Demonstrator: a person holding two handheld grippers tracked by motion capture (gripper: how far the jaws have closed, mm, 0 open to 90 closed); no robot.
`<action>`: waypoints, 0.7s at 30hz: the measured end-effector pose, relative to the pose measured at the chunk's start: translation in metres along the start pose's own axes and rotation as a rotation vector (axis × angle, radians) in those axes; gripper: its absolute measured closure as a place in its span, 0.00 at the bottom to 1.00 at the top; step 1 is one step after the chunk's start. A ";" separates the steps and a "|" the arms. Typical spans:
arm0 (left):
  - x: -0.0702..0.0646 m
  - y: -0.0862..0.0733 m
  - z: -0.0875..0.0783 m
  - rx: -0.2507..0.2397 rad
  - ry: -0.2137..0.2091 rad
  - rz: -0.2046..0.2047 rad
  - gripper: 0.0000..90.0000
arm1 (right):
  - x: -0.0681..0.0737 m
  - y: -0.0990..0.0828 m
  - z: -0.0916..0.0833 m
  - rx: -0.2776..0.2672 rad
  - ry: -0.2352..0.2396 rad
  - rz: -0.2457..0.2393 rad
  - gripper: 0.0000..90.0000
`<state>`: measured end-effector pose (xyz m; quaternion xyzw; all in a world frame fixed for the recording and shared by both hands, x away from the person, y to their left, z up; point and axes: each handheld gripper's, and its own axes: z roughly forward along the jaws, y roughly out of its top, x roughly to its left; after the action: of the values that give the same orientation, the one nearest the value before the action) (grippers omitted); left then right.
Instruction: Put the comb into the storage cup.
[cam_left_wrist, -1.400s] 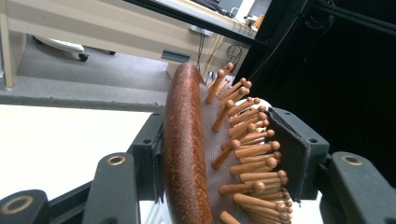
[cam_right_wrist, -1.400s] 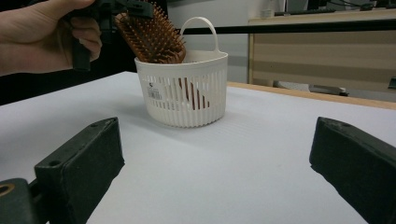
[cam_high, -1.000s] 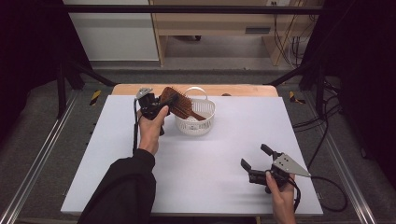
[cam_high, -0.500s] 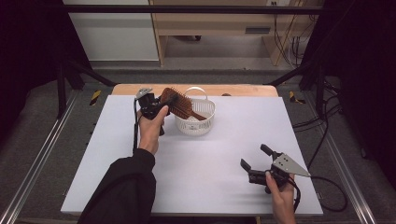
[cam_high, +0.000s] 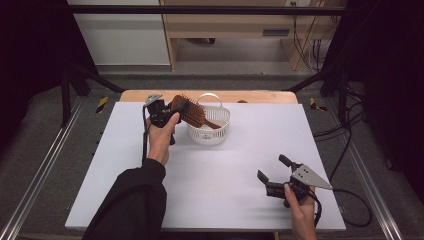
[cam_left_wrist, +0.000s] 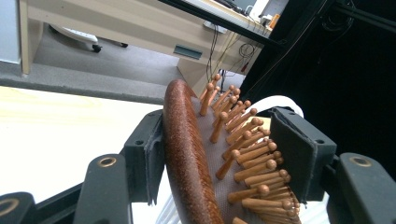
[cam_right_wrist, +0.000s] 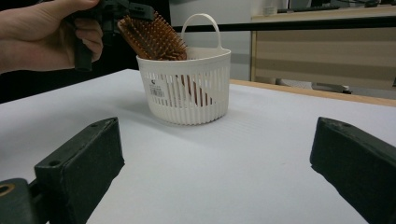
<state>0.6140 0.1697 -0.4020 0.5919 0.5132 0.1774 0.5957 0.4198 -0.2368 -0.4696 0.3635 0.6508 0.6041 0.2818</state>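
Table (cam_high: 150, 190): white top, basket (cam_high: 210, 134) near far edge.
Hairbrush (cam_high: 192, 112): handle end already down inside basket, head propped over its left rim. Long axis slants from basket floor up toward left gripper (cam_high: 176, 111); bristles seem to face up, view coarse.
Left gripper's jaws just been easing apart, head between them; release unfinished.
Right gripper (cam_high: 272, 170): spread, empty, well apart.

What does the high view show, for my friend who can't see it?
The left tool holds a brown hairbrush with its handle inside a white basket on a white table. The right tool rests open near the front.
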 end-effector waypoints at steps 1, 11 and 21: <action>0.000 0.000 0.000 0.000 0.001 0.000 0.42 | 0.000 0.000 0.000 0.000 0.000 0.000 0.03; 0.001 0.000 0.000 0.000 0.020 0.009 0.40 | 0.000 0.000 0.000 0.000 0.002 0.000 0.03; 0.003 0.000 0.000 0.002 0.034 0.002 0.39 | 0.000 0.000 0.000 0.001 0.003 0.000 0.03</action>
<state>0.6149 0.1720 -0.4035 0.5899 0.5229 0.1874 0.5860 0.4198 -0.2365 -0.4697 0.3629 0.6513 0.6044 0.2806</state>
